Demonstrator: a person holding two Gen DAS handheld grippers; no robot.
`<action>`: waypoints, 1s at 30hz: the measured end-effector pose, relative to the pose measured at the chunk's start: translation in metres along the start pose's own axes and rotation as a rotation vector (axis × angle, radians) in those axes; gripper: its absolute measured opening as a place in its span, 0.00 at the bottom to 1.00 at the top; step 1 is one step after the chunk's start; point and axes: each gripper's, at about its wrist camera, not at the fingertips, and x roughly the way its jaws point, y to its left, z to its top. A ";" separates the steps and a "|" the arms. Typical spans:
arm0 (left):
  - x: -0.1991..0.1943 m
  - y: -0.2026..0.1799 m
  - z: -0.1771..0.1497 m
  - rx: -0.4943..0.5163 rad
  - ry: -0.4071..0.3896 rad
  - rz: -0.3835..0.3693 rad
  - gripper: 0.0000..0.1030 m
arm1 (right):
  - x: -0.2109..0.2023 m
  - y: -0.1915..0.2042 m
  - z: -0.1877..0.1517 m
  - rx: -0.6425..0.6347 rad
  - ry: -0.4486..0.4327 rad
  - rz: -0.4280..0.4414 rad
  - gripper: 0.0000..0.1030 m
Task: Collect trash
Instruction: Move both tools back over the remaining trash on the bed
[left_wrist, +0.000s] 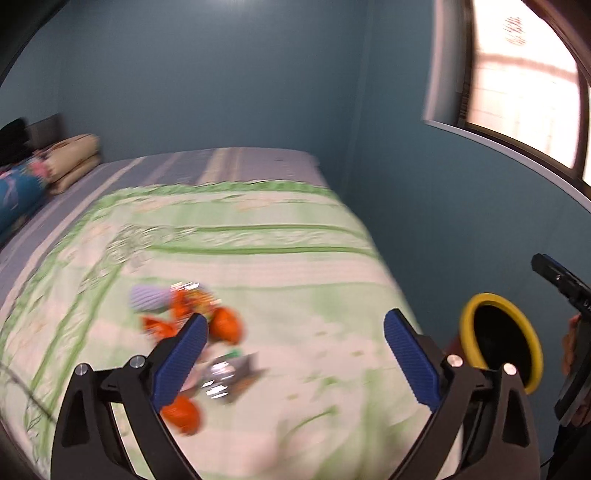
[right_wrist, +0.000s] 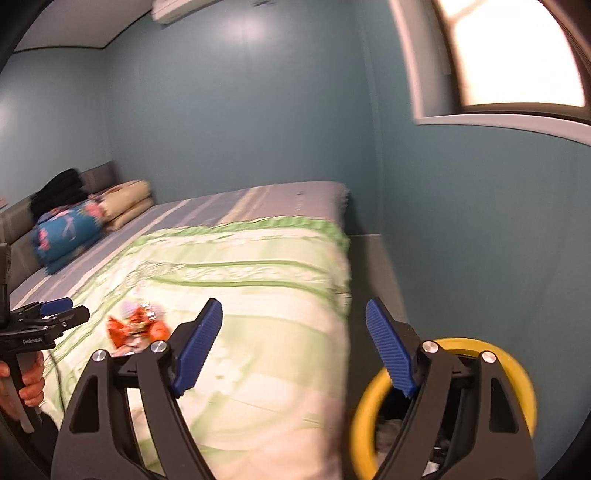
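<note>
- Teal-walled bedroom, bed with green-striped cream quilt (left_wrist: 258, 280).
- Crumpled orange and silver foil wrappers (left_wrist: 207, 325) lie on quilt.
- Left gripper (left_wrist: 295, 350) and right gripper (right_wrist: 295, 343): jaws apart, empty.
- Yellow-rimmed black bin (left_wrist: 476, 332) beside bed.

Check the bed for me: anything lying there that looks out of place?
Yes. A cluster of orange wrappers with a silvery foil packet lies scattered on the green-and-white bedspread, near its foot. The yellow-rimmed bin stands beside the bed. Both tools are open and empty.
</note>
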 end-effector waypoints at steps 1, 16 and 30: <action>-0.005 0.014 -0.004 -0.014 0.003 0.023 0.90 | 0.005 0.010 0.001 -0.007 0.010 0.025 0.75; -0.002 0.118 -0.065 -0.100 0.102 0.148 0.92 | 0.117 0.140 -0.008 -0.145 0.188 0.280 0.77; 0.057 0.143 -0.101 -0.196 0.205 0.122 0.92 | 0.257 0.224 -0.038 -0.228 0.429 0.442 0.77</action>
